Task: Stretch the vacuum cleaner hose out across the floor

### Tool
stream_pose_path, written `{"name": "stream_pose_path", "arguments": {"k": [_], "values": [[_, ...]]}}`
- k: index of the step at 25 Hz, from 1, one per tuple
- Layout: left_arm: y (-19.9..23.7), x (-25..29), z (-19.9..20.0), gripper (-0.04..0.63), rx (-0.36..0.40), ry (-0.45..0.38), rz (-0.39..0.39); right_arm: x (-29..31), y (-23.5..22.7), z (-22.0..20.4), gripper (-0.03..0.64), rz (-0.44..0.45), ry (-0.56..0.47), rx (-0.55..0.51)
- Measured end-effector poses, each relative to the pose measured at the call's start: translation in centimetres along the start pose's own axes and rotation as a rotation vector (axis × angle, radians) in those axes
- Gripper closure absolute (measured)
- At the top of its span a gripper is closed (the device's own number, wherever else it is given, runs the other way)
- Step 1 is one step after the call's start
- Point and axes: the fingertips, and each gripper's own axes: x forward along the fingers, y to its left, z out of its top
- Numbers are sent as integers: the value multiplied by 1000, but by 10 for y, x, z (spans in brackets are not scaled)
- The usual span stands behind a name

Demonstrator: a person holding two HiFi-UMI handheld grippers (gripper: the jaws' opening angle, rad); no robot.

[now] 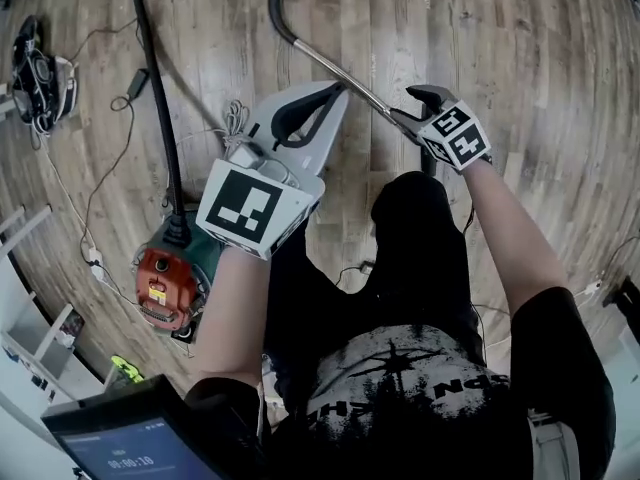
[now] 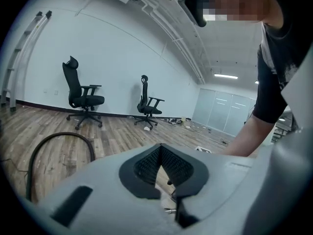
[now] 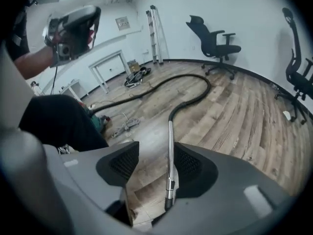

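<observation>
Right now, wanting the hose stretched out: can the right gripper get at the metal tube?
Likely yes: the right gripper stands open with the metal tube between its jaws, nothing blocking it.

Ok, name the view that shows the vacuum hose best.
Right gripper view: the hose snakes across the floor from the metal tube. Head view crops it at the top; left gripper view catches one loop.

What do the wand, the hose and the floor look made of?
Wand: likely metal, a shiny silver tube with glints.
Hose: probably flexible black plastic or rubber, matte, lying in curves.
Floor: wood-look planks, grain and seams visible; wood or laminate, unclear.
</observation>
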Motion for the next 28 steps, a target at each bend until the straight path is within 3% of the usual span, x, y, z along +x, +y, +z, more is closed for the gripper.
{"name": "stream_pose_path", "arguments": {"k": [2,7,11,13,23,28], "values": [[19,17,-40,595,19,43,18,54,-22,-35,388,-4,56,-18],[56,52,-102,595,55,48,50,179,-60,-127,388,53,213,-65],[58,65,-145,595,116,92,68,246,-78,-189,390,91,337,-28],[52,64,-164,595,111,100,92,266,-86,-210,393,96,374,-34],[28,30,-234,595,-8,154,212,302,-81,-233,430,6,400,-53],[26,27,-252,594,-88,152,212,303,-82,-233,436,-6,385,-6]]}}
